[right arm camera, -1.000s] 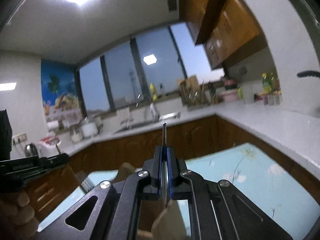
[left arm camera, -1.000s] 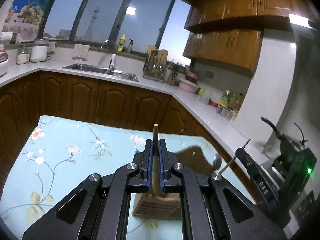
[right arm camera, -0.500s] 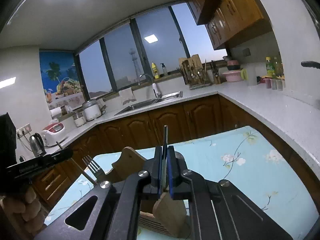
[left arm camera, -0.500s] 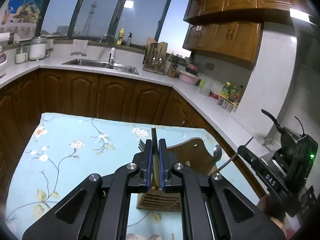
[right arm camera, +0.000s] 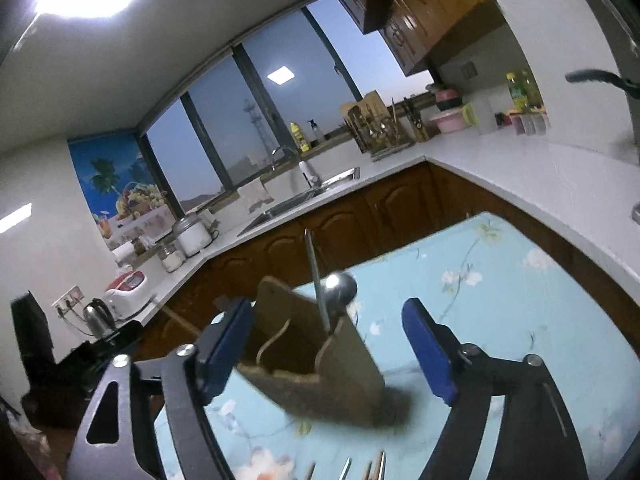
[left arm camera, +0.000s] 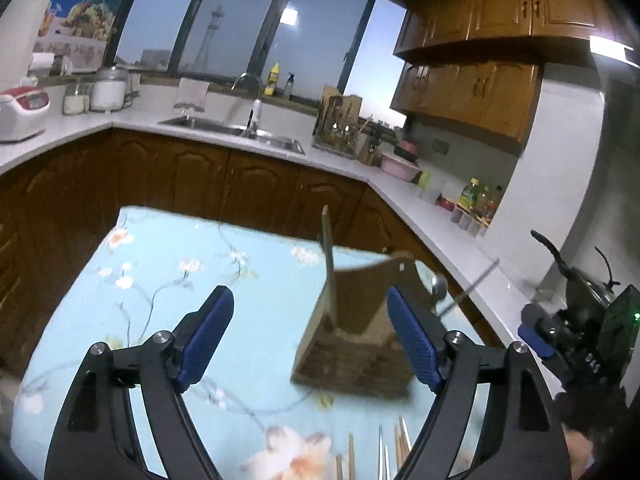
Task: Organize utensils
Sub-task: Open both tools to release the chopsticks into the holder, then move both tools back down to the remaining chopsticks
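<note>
Two grippers, both opening, nothing between the pads: left gripper [left arm camera: 310, 336] wide over the cloth [left arm camera: 160, 280], right gripper [right arm camera: 328, 344] equally wide, with the holder [right arm camera: 316, 368] seen in the gap but untouched.

Holder: wooden, on the flowered cloth, toward the right edge in the left view. Three utensils standing in it: a wooden stick [left arm camera: 329, 264], a metal rod [right arm camera: 317, 280] and a spoon [right arm camera: 340, 286], bowl end up. More pieces lying flat on the cloth at the near edge: chopsticks [left arm camera: 396, 452] and a fork's tines [right arm camera: 347, 467], only tips in view, long axes running roughly away from the cameras, toward the holder.

Handling, as a judgement: all light, stiff and thin. Metal ones slippery and prone to pivot if pinched off-centre; wooden ones grippier, but apt to roll. Best taken near mid-shaft, pads across the long axis, then tipped upright for the slot. Holder itself light enough to skid or topple if knocked, so a drop from straight above seems safer.
</note>
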`<state>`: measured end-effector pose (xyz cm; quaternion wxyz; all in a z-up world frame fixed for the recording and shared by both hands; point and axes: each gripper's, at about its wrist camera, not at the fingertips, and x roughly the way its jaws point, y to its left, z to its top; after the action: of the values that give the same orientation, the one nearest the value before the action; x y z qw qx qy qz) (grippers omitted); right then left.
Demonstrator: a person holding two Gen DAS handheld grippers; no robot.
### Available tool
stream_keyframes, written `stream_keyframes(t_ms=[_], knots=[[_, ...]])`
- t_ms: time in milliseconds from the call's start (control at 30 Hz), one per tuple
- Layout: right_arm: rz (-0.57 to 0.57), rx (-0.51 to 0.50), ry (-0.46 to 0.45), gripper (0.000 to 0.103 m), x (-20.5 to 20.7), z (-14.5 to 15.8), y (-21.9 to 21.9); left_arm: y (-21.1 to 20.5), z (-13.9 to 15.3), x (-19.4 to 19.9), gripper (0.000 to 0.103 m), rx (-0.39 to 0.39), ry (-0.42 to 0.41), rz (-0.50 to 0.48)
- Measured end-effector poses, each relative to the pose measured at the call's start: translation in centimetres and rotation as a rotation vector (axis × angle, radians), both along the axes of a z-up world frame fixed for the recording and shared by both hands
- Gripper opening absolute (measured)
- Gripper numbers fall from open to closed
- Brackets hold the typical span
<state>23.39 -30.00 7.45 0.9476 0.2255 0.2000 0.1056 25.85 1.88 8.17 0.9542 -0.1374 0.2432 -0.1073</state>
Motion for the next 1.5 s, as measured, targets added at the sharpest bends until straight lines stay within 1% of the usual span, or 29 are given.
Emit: stream_keyframes(t_ms=[67, 233, 367, 467, 567, 700, 767, 800, 900, 967, 1000, 1067, 1100, 1133, 1167, 1200, 1300, 1367, 1467, 1500], knots=[[0.008, 0.003, 0.017, 0.089, -1.3, -0.2, -0.3, 0.4, -0.7, -1.0, 0.081, -0.001, 0.023, 0.003], [0.014, 0.001, 0.075, 0.089, -4.6, -1.6, -0.8, 1.0, -3.3, -4.5, 0.081, -0.008, 0.085, -0.001], [0.008, -0.021, 0.135, 0.089, -7.2, -3.2, -1.0, 0.9, -5.5, -6.8, 0.081, 0.031, 0.142, -0.007], [0.007, -0.051, 0.169, 0.089, -8.9, -4.4, -0.8, 0.7, -6.9, -8.5, 0.081, 0.043, 0.176, -0.016], [0.007, -0.094, 0.19, 0.089, -10.4, -5.4, -0.4, 0.0, -8.3, -9.7, 0.081, 0.059, 0.213, -0.033], [0.042, -0.129, 0.213, 0.089, -11.3, -6.7, 0.3, -1.0, -9.7, -11.0, 0.081, 0.112, 0.241, -0.053], [0.052, -0.148, 0.228, 0.084, -11.3, -7.2, 0.8, -1.1, -10.3, -11.4, 0.081, 0.118, 0.256, -0.057], [0.058, -0.158, 0.239, 0.083, -11.2, -7.4, 1.1, -1.0, -10.6, -11.6, 0.081, 0.114, 0.265, -0.057], [0.086, -0.202, 0.292, 0.078, -10.2, -8.5, 2.3, -0.6, -11.1, -11.8, 0.081, 0.106, 0.286, -0.04], [0.122, -0.251, 0.338, 0.066, -9.0, -9.7, 3.8, -0.5, -11.4, -11.8, 0.081, 0.101, 0.302, -0.035], [0.129, -0.296, 0.375, 0.063, -8.4, -10.6, 4.7, -0.5, -11.5, -11.7, 0.081, 0.102, 0.311, -0.033], [0.164, -0.345, 0.431, 0.051, -7.2, -12.0, 6.0, -0.5, -11.6, -11.5, 0.081, 0.102, 0.32, -0.037], [0.172, -0.381, 0.459, 0.049, -6.8, -12.8, 6.6, -0.5, -11.7, -11.5, 0.081, 0.103, 0.322, -0.04], [0.177, -0.42, 0.486, 0.047, -6.4, -13.6, 7.0, -0.6, -11.8, -11.4, 0.081, 0.105, 0.325, -0.043], [0.178, -0.424, 0.467, 0.049, -6.6, -13.6, 7.0, -0.7, -11.9, -11.3, 0.081, 0.11, 0.329, -0.05], [0.169, -0.44, 0.468, 0.05, -6.6, -13.6, 6.9, -0.8, -12.0, -11.2, 0.081, 0.112, 0.334, -0.055], [0.136, -0.493, 0.49, 0.051, -6.9, -13.7, 5.8, -1.2, -12.4, -10.8, 0.081, 0.113, 0.346, -0.075], [0.135, -0.467, 0.497, 0.051, -7.2, -13.8, 4.3, -1.7, -12.7, -10.5, 0.081, 0.119, 0.356, -0.091], [0.096, -0.475, 0.511, 0.051, -7.8, -13.5, 2.5, -2.4, -12.9, -10.1, 0.081, 0.126, 0.361, -0.112], [0.097, -0.444, 0.501, 0.051, -8.0, -13.2, 1.9, -2.6, -13.0, -9.9, 0.081, 0.13, 0.365, -0.119]])
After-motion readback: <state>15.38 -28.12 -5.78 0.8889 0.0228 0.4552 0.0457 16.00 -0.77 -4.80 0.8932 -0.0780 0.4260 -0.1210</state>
